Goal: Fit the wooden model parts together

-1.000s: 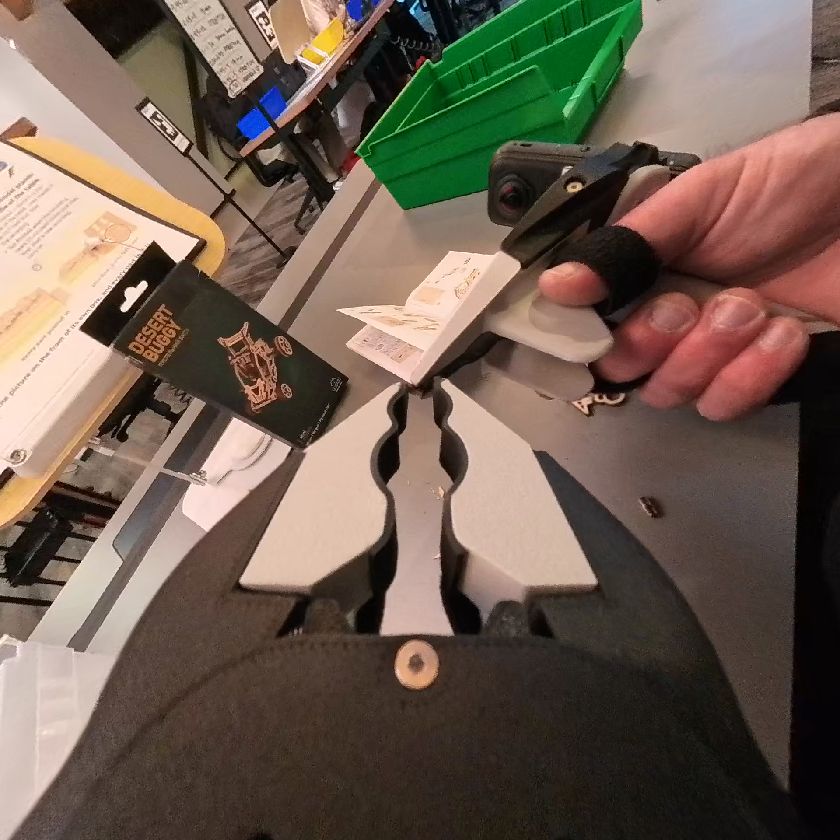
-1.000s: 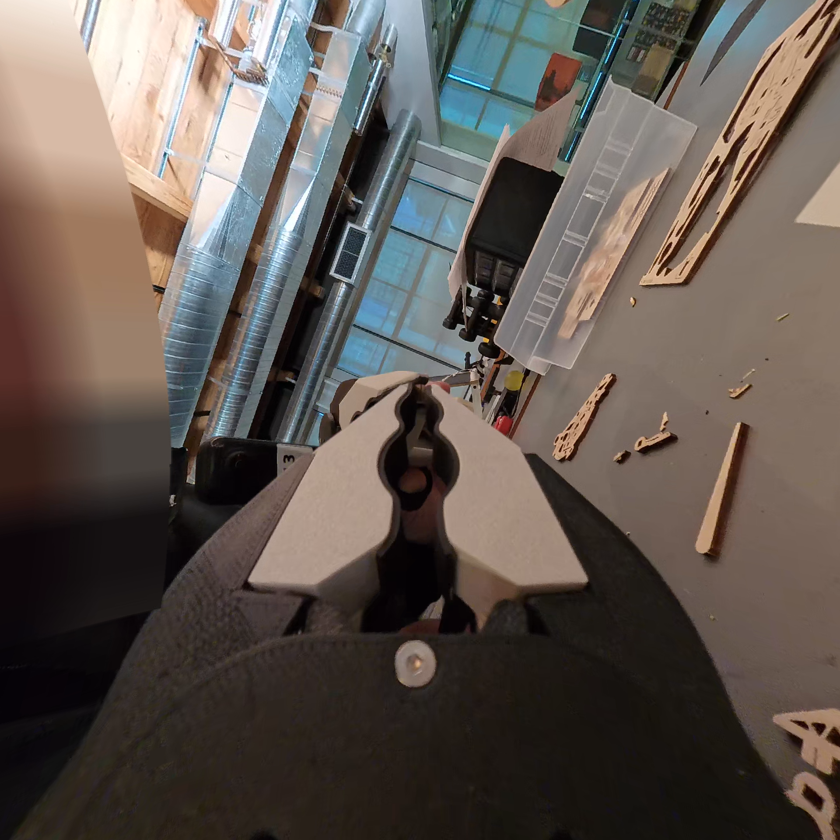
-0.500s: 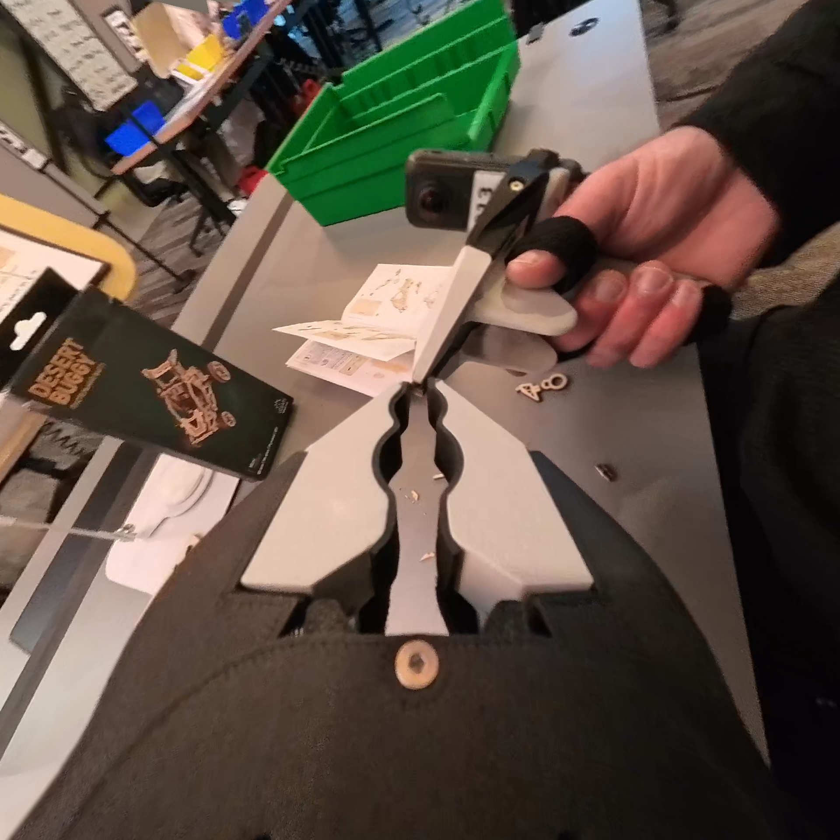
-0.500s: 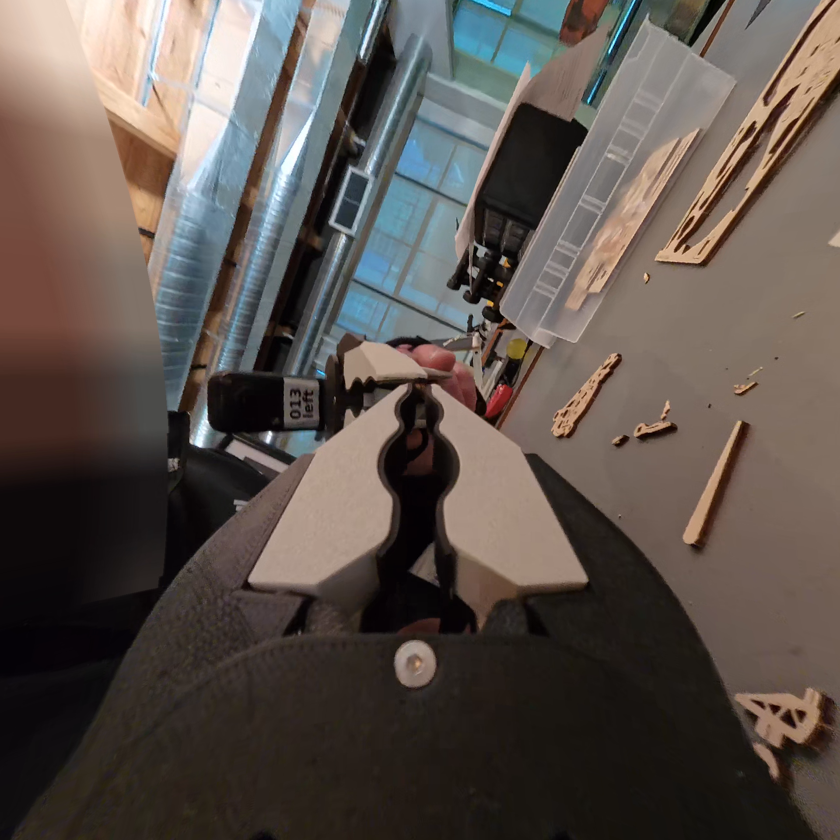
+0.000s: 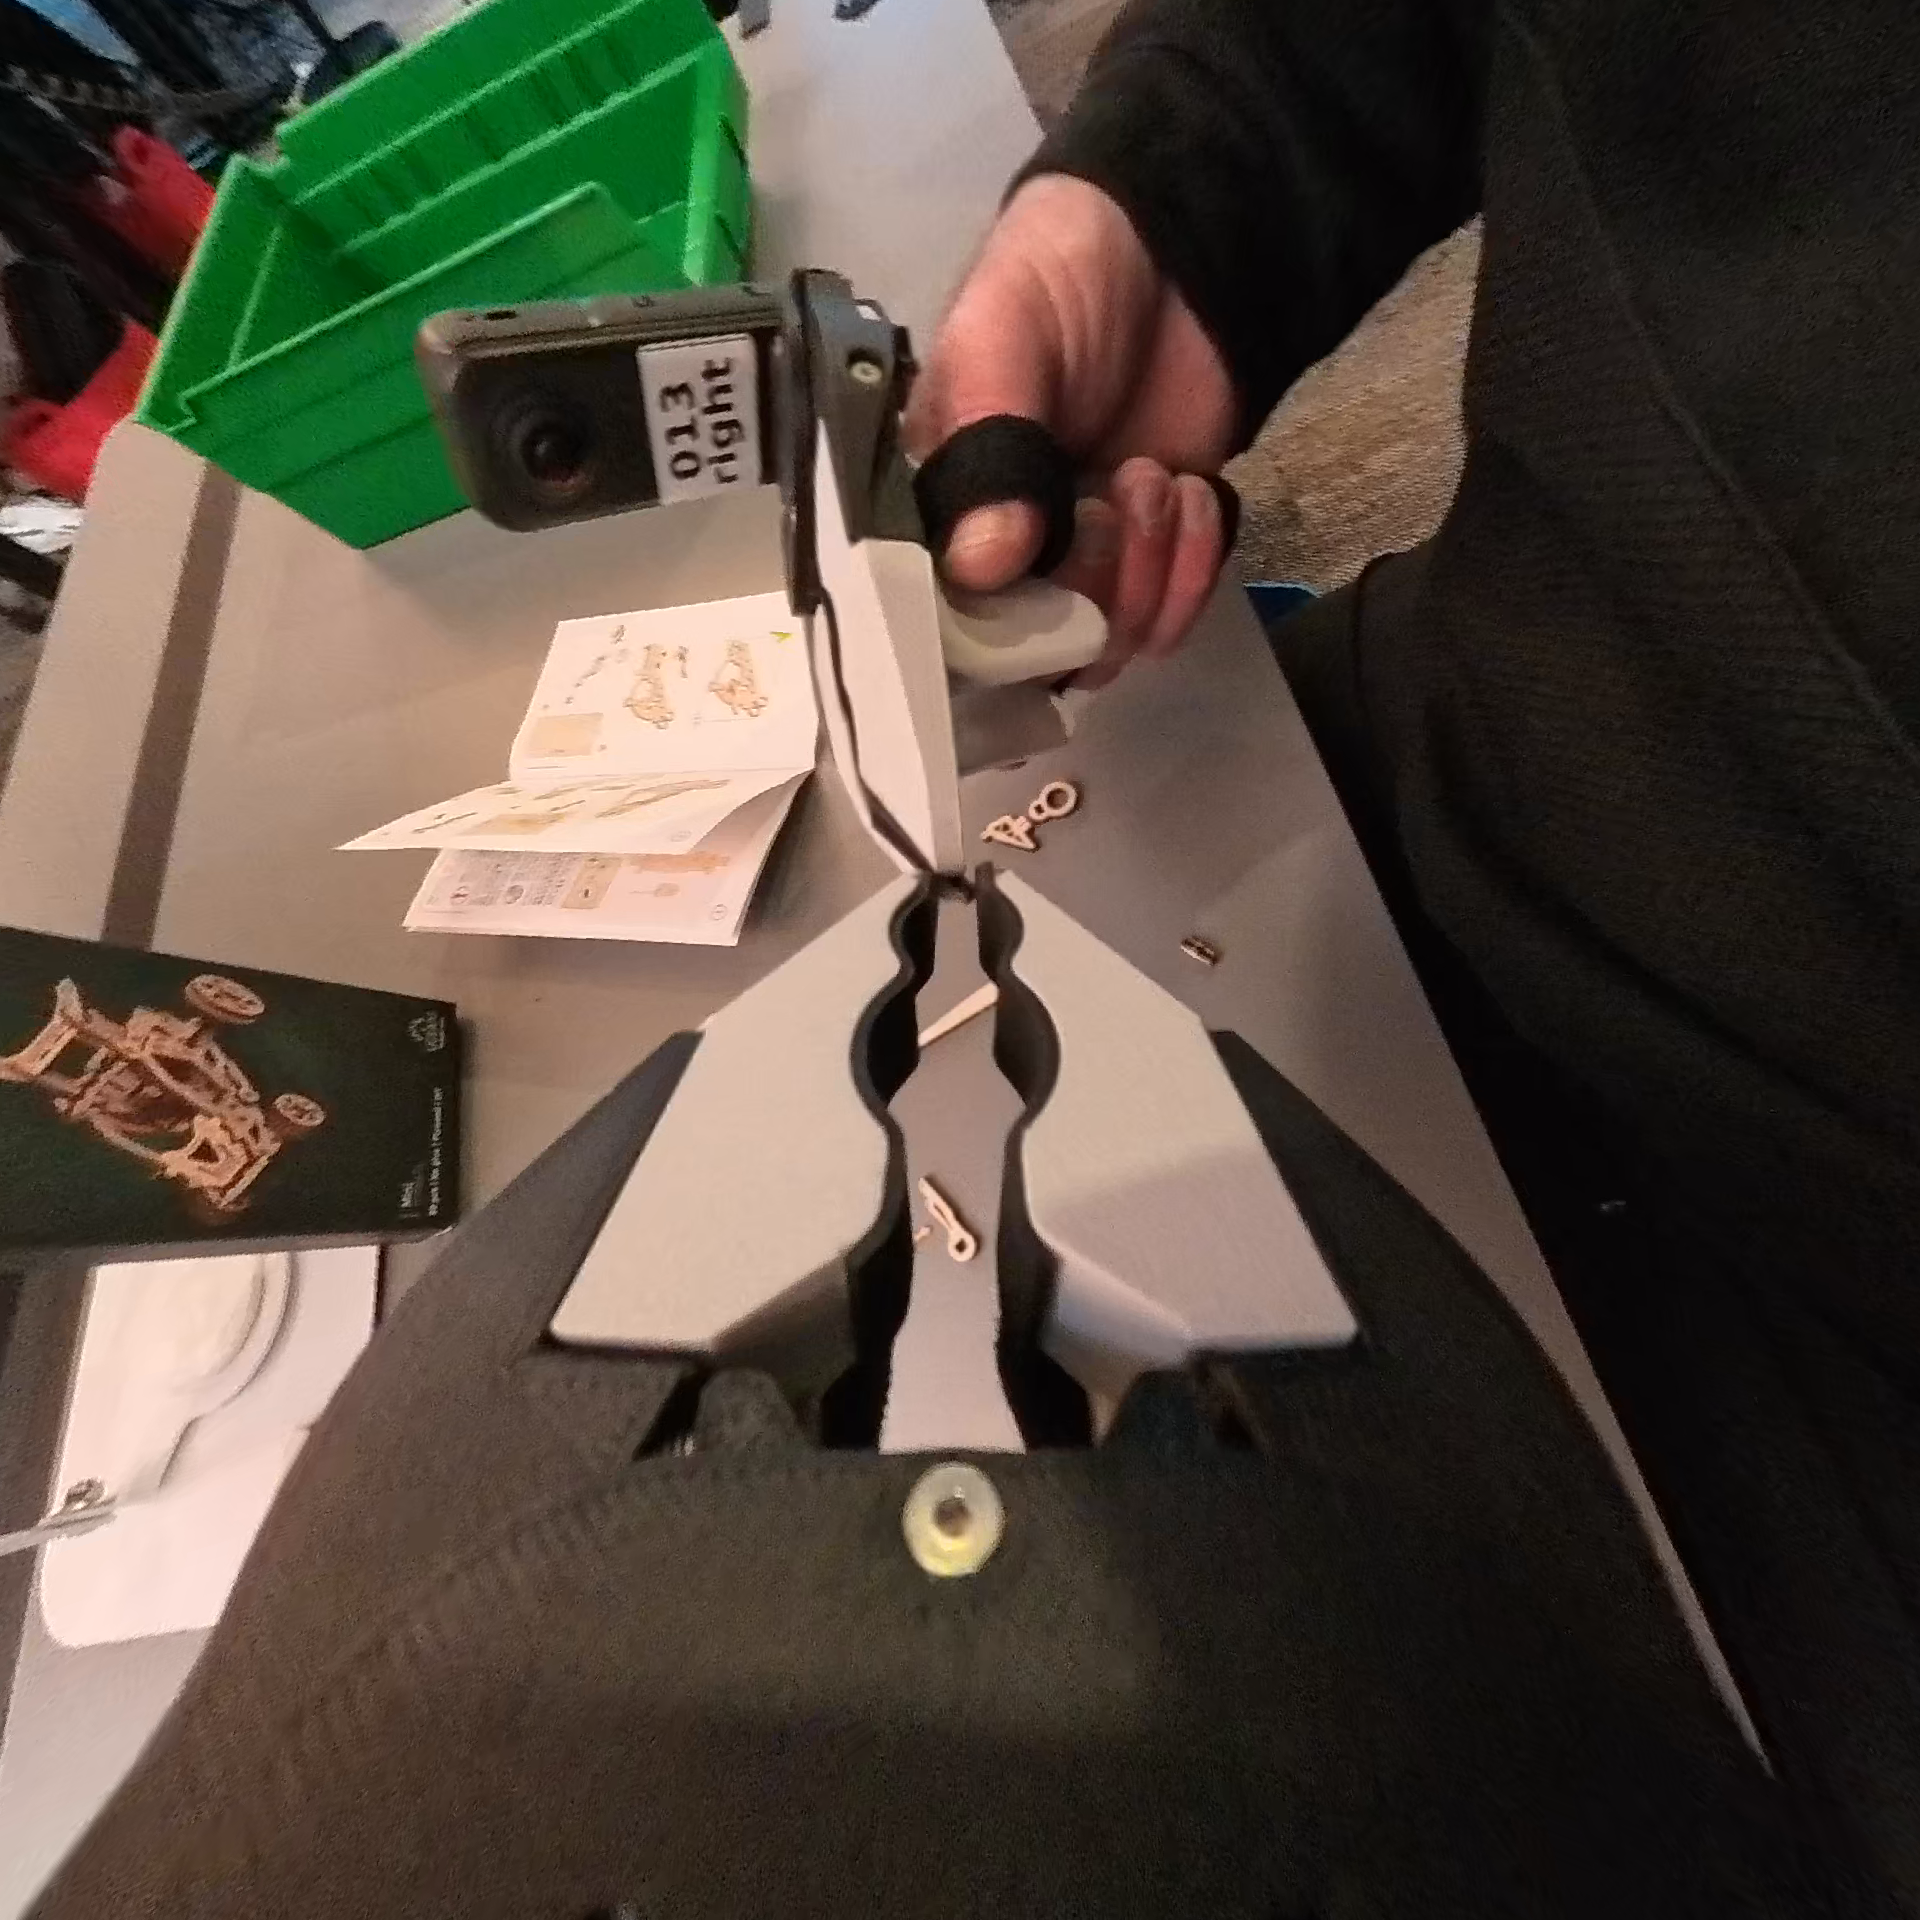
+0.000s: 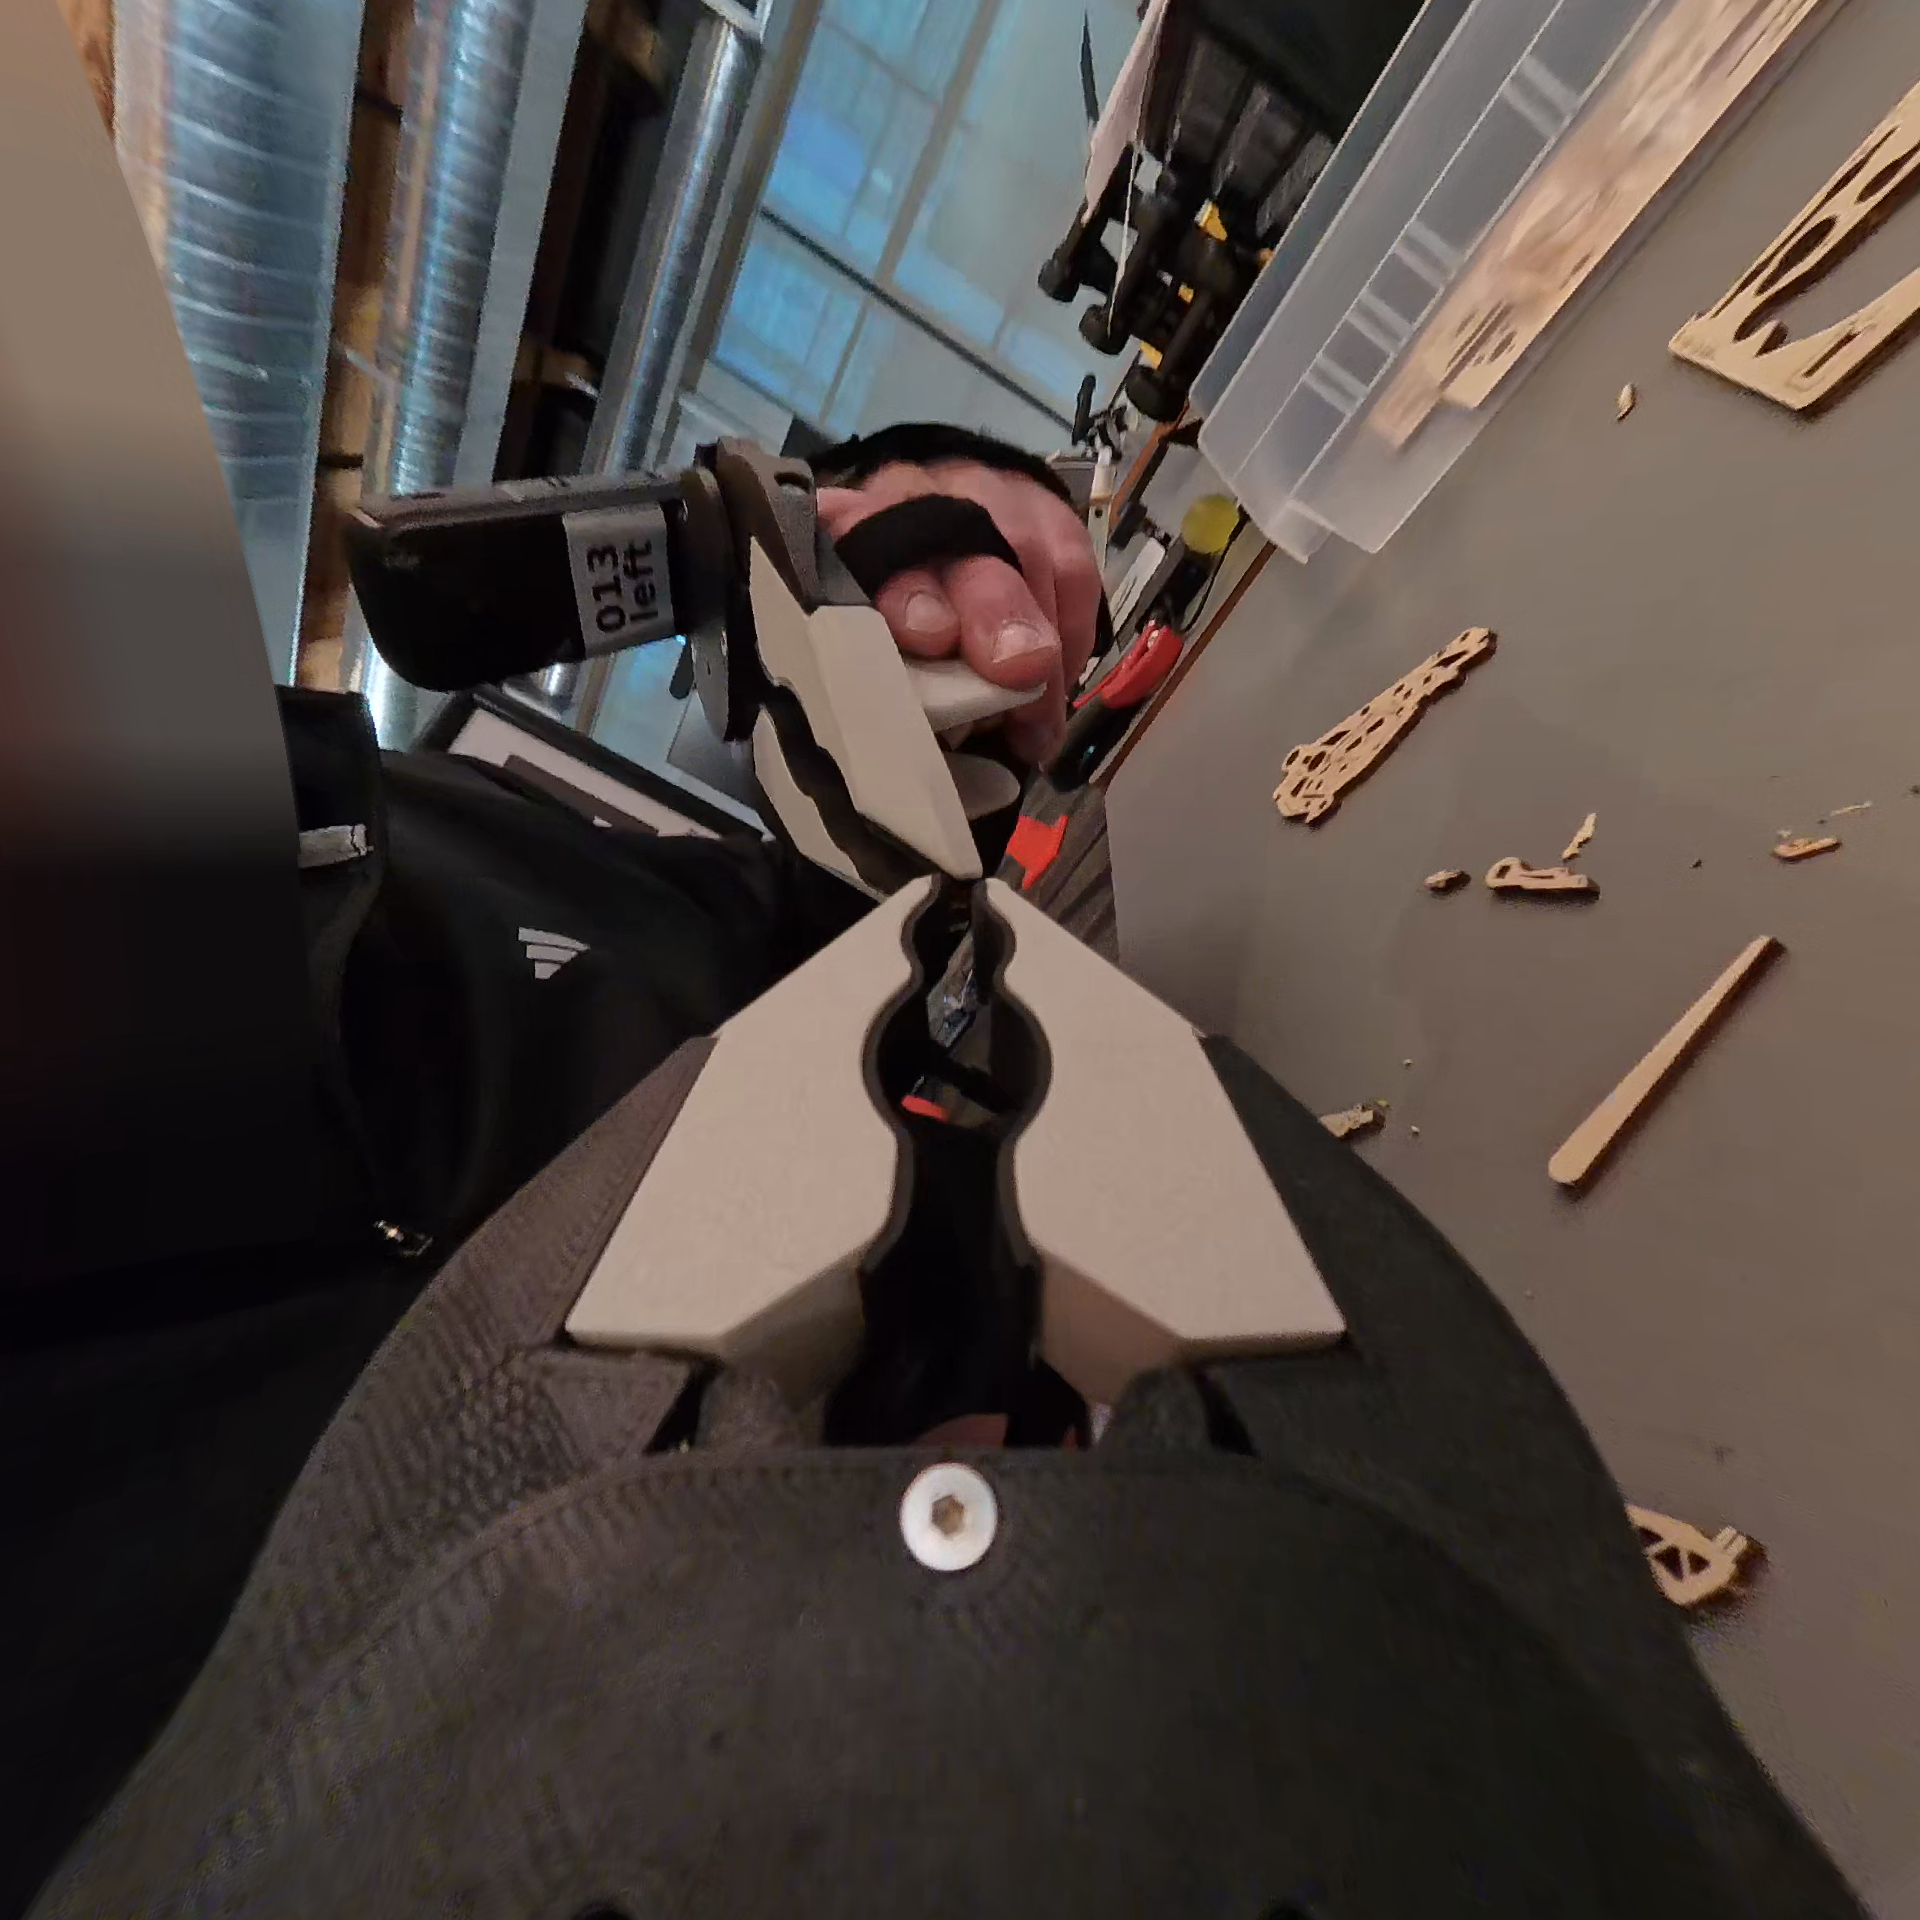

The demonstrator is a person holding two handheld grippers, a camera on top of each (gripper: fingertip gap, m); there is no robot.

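Left gripper (image 5: 951, 883): jaws narrow, a slim gap running down to the tips. Something small and dark sat between the tips, too small to identify, so I could not tell whether a part was held or pressed. Right gripper (image 6: 956, 883): jaws together at the tips, with nothing visibly held. Its tip pointed down into the mouth of the left gripper. The two met tip to tip above the desk (image 5: 1122, 1101).

Wooden parts all appeared to lie loose on the desk:
- A ringed piece (image 5: 1029, 816) lay just beside the meeting tips.
- A thin stick (image 5: 956, 1013) and a small flat piece (image 5: 948, 1216) showed through the left gripper's gap.
- The right wrist view showed more pieces (image 6: 1382, 727) and a long strip (image 6: 1662, 1060), well apart from the tips.
- The booklet (image 5: 644, 769) lay open near the grippers.

Judgement: the step looked like a tip-to-tip hand-over or press.
- Keep the left gripper still as the anvil.
- Bring the right in along one line, without twisting.
- Check the piece's seating from both views before easing either jaw.
- A piece this small would probably slip or snap under side load.
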